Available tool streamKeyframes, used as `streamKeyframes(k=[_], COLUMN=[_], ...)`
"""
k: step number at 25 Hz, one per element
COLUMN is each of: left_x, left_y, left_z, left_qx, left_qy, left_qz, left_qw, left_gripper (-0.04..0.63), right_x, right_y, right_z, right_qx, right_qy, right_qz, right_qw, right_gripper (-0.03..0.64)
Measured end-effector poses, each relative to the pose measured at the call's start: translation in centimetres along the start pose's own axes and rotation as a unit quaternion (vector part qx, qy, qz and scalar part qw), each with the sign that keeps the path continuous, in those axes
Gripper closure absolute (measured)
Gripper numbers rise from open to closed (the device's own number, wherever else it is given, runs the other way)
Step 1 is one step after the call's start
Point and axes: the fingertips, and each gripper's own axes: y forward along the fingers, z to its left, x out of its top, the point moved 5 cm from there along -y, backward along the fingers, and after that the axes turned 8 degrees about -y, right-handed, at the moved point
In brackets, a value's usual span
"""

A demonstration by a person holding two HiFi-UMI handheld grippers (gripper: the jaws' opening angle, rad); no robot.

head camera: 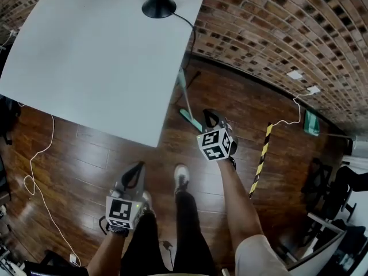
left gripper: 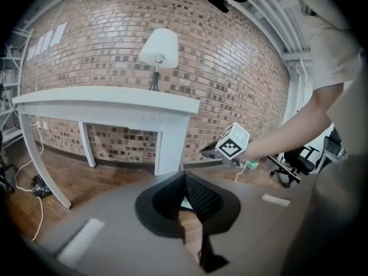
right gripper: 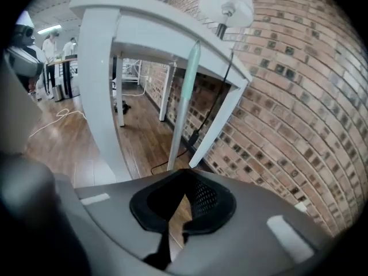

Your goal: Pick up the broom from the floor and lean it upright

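Right gripper view: right hand-held gripper [right gripper: 184, 177] closed, empty; broom [right gripper: 183, 102] just ahead of it, leaning upright on bench [right gripper: 150, 27] edge; risk: head could slide on slick floor [right gripper: 63, 142], toppling it.

Bright, even indoor light. Soft sheen on floor [head camera: 86, 154]; table [head camera: 86, 50] pale, nearly washed out. Strong fisheye bending at edges, black vignette corners in gripper views. Wall [head camera: 259, 27] sharp; near foreground soft, out of focus.

Open floor [head camera: 86, 148] at left — table [head camera: 103, 50], apparently leaning broom [right gripper: 184, 102] ahead
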Motion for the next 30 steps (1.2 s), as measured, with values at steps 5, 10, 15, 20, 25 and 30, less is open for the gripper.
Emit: streamKeyframes(k=[5, 10, 15, 20, 25, 30], left_x=[4.3, 9.9, 13.3, 16.2, 19.0, 22.4], left_y=[-4.6, -10.0, -16.4, -20.9, -25.1, -29.0], left_z=[0.3, -0.8, -2.4, -3.2, -5.5, -9.1], left_qx=[-0.016, -0.054, -0.067, -0.051, -0.038, -0.040], left_qy=[0.036, 0.077, 0.110, 0.109, 0.116, 0.143], left_qz=[-0.025, -0.069, -0.088, -0.113, -0.150, -0.195], left_qw=[0.9989, 0.9932, 0.9878, 0.9862, 0.9811, 0.9695], left_gripper=[0.595, 0.595, 0.595, 0.595, 0.595, 0.595], right_x=[2.7, 8.1, 12.4, 13.2, 14.3, 15.8], right_y=[-9.1, -19.6, -31.2, -40.2, -47.4, -52.6], right_z=[1.1, 4.2, 4.7, 5.2, 5.8, 5.5], right_qx=[-0.050, -0.074, -0.121, -0.156, -0.174, -0.178], right_qy=[0.044, 0.063, 0.130, 0.165, 0.184, 0.197], right_qz=[-0.043, -0.087, -0.139, -0.160, -0.185, -0.224], right_qw=[0.997, 0.991, 0.974, 0.961, 0.949, 0.938], right_gripper=[0.604, 0.604, 0.603, 0.603, 0.603, 0.603])
